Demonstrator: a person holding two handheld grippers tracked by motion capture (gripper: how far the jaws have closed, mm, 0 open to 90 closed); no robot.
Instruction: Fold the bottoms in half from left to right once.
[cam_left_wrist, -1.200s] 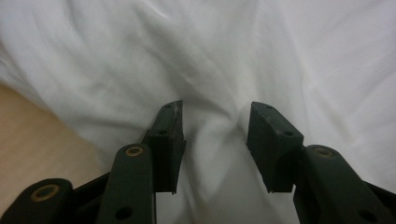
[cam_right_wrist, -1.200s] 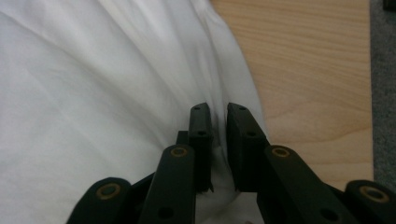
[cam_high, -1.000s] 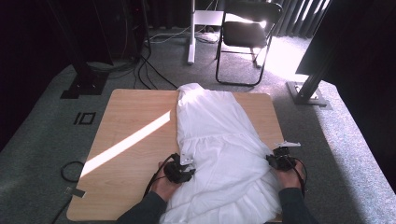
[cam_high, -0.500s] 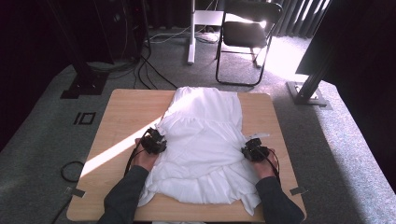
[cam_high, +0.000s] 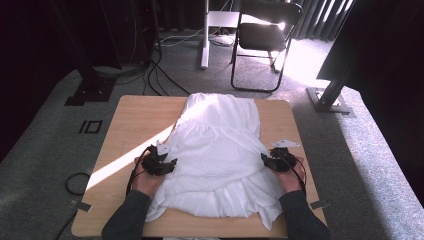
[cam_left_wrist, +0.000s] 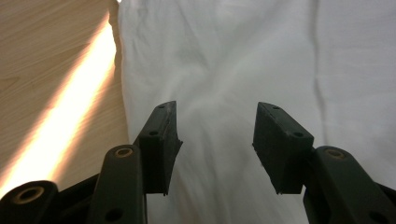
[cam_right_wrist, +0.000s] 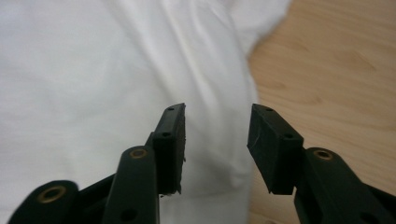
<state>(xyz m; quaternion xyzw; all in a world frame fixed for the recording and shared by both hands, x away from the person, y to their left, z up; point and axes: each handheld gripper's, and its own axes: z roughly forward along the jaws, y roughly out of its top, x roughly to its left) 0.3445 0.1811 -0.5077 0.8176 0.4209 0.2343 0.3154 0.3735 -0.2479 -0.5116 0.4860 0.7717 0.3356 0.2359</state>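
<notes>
Lying: a white garment (cam_high: 220, 150) spread flat along the middle of the table (cam_high: 130, 120), narrow end far from the person, wide hem near.
Handling: judged light, soft and limp; it will sag and slide on smooth wood, and any lifted part will drag the rest. Not fragile.
Hold: best taken at the side edges, pinching a fold of cloth, one claw per side so the fabric stays taut between them.
Left claw (cam_high: 161, 163): jaws wide apart, holding nothing. In the left gripper view the left claw (cam_left_wrist: 215, 144) has cloth directly under and ahead of both jaws; the garment's edge runs just outside its left jaw, bare wood beyond.
Right claw (cam_high: 278, 161): jaws wide apart, holding nothing. In the right gripper view the right claw (cam_right_wrist: 215, 144) sits over the garment's right border; cloth lies under and ahead of the left jaw, and the edge runs under or just beside the right jaw, with wood past it.
Contact: whether the jaw tips touch the cloth cannot be told.
Between claws: the garment's lower body spans the whole gap; the hem lies behind both claws, toward the person.
Risk: a shallow pinch may slip off thin fabric.
</notes>
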